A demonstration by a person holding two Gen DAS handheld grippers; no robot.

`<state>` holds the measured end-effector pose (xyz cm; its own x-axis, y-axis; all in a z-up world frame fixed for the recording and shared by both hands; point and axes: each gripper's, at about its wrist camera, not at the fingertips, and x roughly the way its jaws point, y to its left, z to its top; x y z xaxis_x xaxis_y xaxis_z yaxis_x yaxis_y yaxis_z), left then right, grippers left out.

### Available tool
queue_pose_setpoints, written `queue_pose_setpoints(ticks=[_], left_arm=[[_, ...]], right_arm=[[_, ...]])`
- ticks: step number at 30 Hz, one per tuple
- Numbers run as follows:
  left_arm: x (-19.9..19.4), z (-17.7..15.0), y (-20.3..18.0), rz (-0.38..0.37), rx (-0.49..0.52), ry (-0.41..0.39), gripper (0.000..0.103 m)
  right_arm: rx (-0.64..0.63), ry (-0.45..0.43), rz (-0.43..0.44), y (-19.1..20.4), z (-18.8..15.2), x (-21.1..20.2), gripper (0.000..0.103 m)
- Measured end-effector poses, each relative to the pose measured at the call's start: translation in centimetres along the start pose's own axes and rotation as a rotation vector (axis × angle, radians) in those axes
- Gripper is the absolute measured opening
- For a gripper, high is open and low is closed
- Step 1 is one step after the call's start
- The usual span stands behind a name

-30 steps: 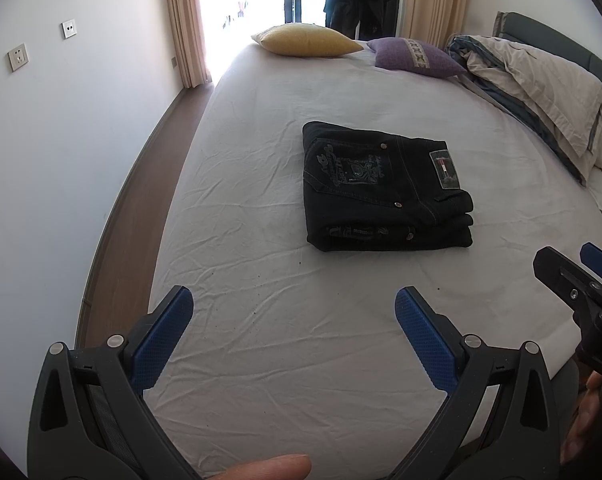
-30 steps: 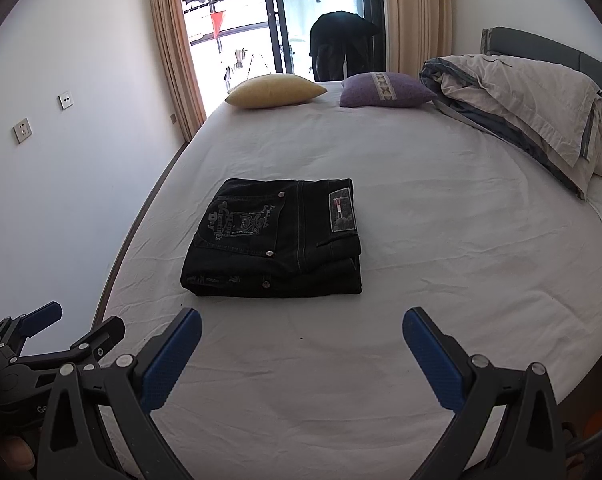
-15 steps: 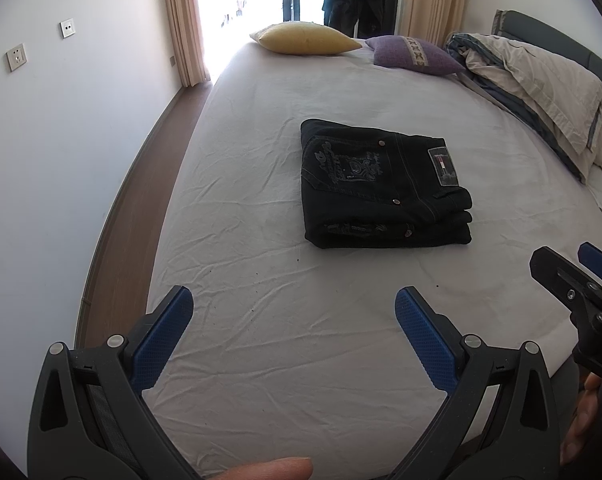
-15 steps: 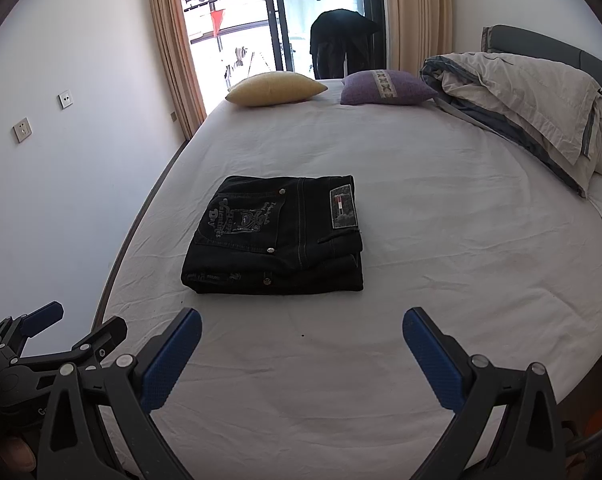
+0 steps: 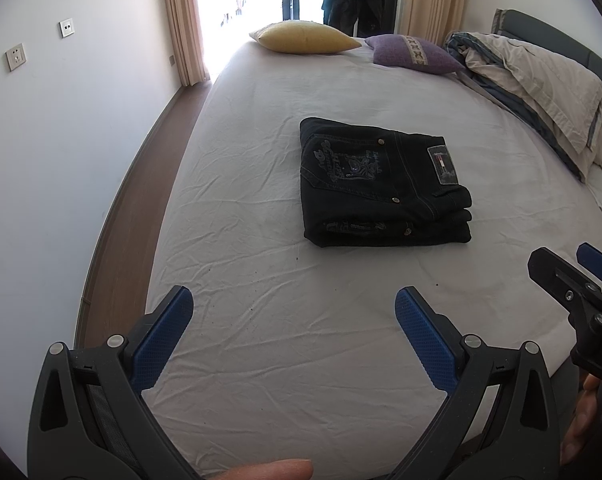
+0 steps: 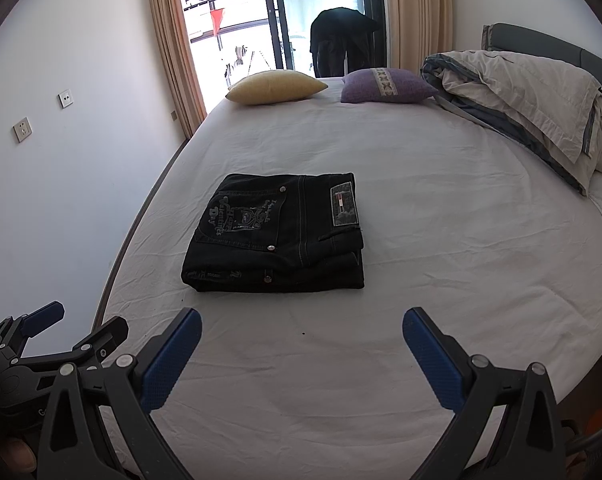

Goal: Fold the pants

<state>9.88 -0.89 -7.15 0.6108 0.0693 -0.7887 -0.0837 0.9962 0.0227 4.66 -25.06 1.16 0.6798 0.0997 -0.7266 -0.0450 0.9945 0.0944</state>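
Where embroidered, pants (image 6: 277, 236) "Valentines Day"

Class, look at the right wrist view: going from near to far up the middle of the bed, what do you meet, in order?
Right tongs → bare white sheet → folded dark pants → yellow pillow → balcony door.

A big bed (image 6: 421, 208) with a white sheet is filling the room. At twelve o'clock, a yellow pillow (image 6: 276, 87) is lying beside a purple pillow (image 6: 387, 86). At two o'clock, a rumpled blanket (image 6: 521, 92) is piling up.
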Motion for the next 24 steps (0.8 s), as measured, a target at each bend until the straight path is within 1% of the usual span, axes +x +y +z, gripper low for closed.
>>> queue_pose_setpoints(ticks=[16,24], left_arm=[[0.11,-0.22,0.24,-0.009,0.000,0.011,0.103],[0.36,0.01,0.48,-0.012,-0.001,0.017,0.103]], right_arm=[[0.000,0.003,0.003,-0.03,-0.16,0.03,0.103],[0.002,0.007,0.006,0.35,-0.98,-0.04,0.103]])
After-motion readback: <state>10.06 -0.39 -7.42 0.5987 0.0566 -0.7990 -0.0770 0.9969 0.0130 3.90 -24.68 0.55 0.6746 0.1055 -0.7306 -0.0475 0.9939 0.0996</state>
